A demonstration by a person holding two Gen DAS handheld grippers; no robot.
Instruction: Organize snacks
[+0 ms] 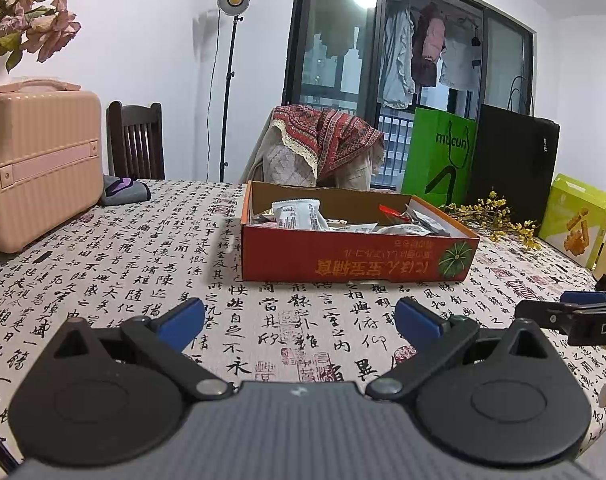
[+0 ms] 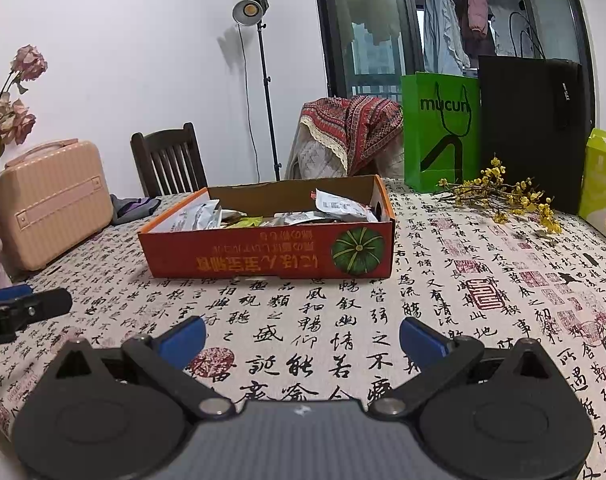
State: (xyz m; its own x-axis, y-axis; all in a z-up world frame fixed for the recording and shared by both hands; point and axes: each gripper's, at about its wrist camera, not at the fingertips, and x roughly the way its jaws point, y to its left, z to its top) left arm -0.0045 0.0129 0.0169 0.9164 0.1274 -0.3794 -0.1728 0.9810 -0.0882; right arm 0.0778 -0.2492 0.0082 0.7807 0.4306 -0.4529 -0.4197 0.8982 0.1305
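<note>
Red snack box (image 1: 355,258) on calligraphy tablecloth (image 1: 143,264), both grippers empty
Left gripper (image 1: 299,320) and right gripper (image 2: 303,338): blue fingers spread wide, nothing between them, low over the near cloth. Box beyond them mid-table, holding wrapped snacks (image 1: 299,214). Pink case (image 1: 39,160) far left; green bag (image 1: 439,156) far right

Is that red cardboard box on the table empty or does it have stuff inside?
Not empty: the red box is open-topped, with several snack packets lying inside.

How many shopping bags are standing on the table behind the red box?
2. A green bag stands behind the box's right end, and a black bag stands just right of it. Others may be hidden behind them.
</note>
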